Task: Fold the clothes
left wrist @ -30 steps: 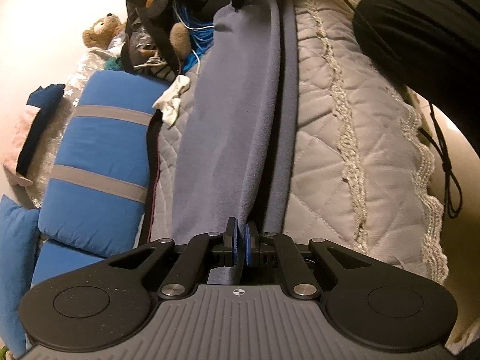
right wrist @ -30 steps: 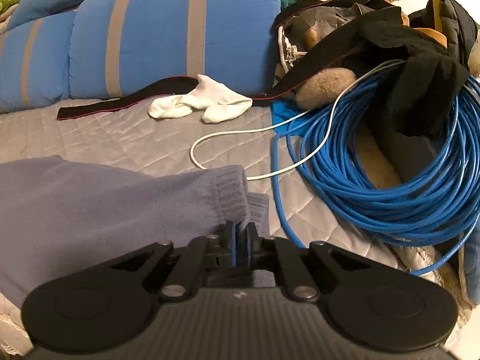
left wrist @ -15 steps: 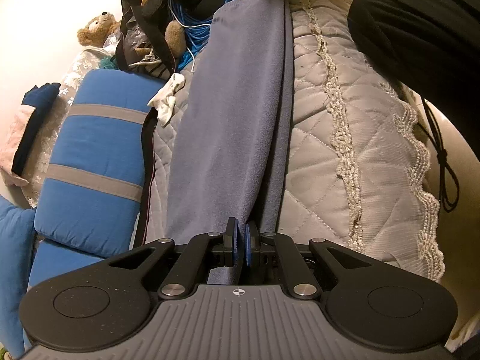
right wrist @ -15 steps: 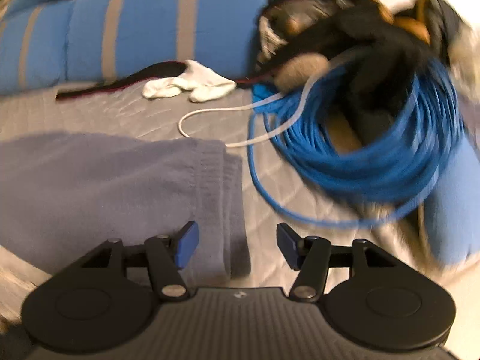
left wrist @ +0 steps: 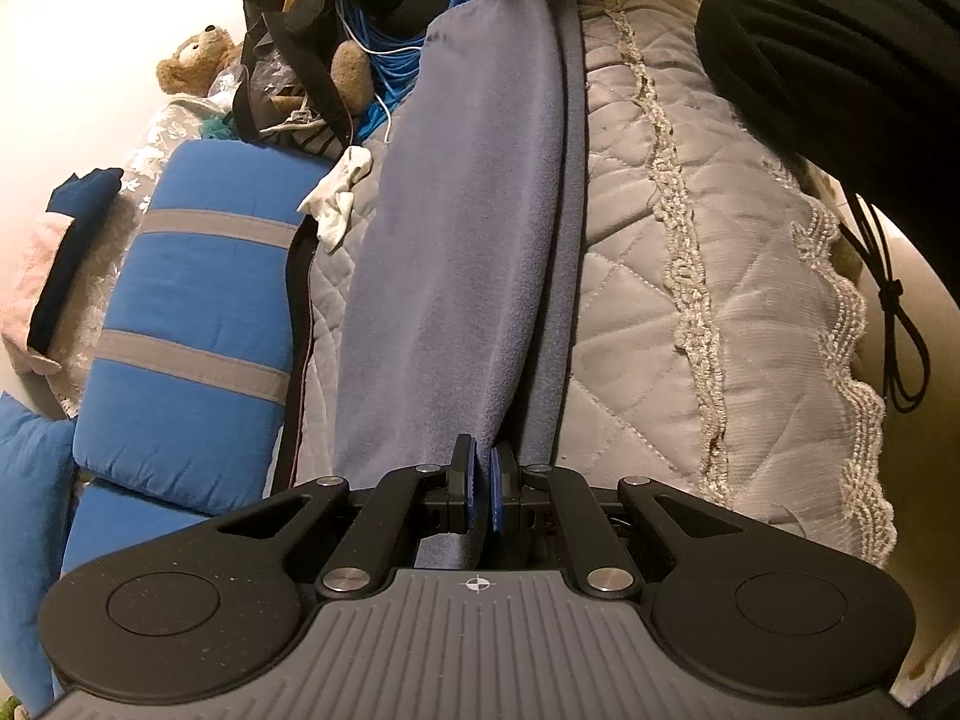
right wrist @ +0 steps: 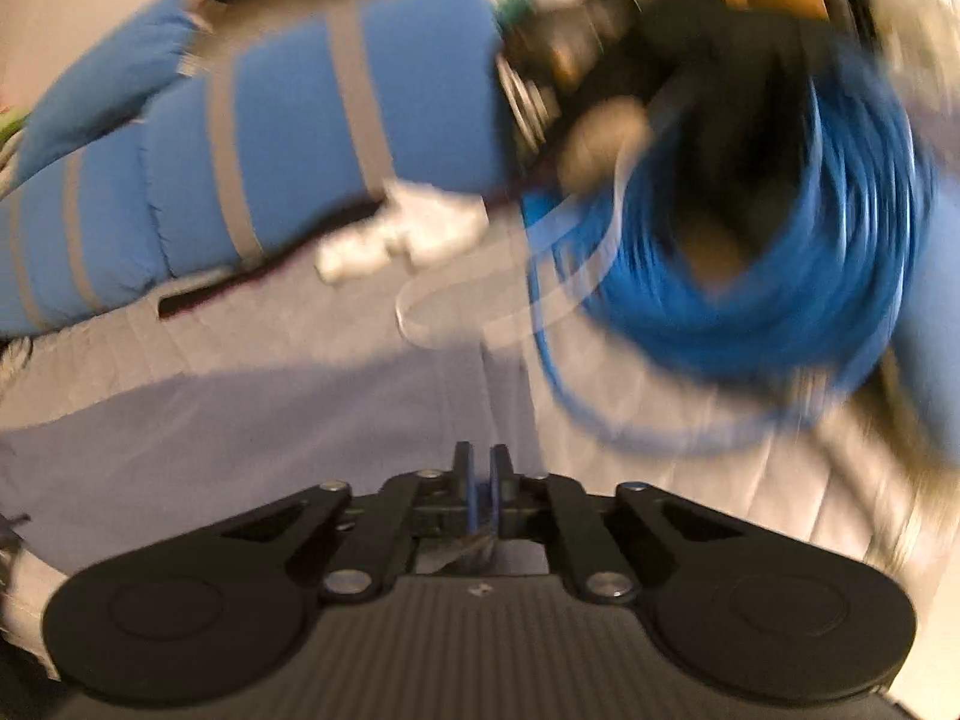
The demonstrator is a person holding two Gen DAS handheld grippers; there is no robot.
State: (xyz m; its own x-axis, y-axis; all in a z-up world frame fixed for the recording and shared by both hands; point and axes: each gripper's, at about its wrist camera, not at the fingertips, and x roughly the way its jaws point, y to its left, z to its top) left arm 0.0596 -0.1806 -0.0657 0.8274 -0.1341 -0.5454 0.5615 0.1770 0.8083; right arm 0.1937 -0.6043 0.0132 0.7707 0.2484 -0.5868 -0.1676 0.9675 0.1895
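Observation:
A long grey-blue fleece garment [left wrist: 468, 240] lies stretched along the quilted bed cover [left wrist: 690, 300]. My left gripper [left wrist: 480, 480] is shut on its near edge, with the cloth running away from the pads. In the blurred right wrist view the same garment [right wrist: 240, 432] lies flat under my right gripper [right wrist: 480, 474]. Its jaws stand together above the cloth, and no fabric shows between them.
A coil of blue cable [right wrist: 780, 276] and a white cord [right wrist: 456, 312] lie right of the garment's far end. White socks [right wrist: 408, 234], a blue striped cushion [left wrist: 198, 324], a dark bag pile [left wrist: 336, 30] and a teddy bear [left wrist: 195, 57] sit beyond. A person's dark clothing [left wrist: 840, 60] is at right.
My right gripper opened and let go of the garment's end, then closed again empty while swinging up and away. My left gripper kept its hold and the garment now lies flatter.

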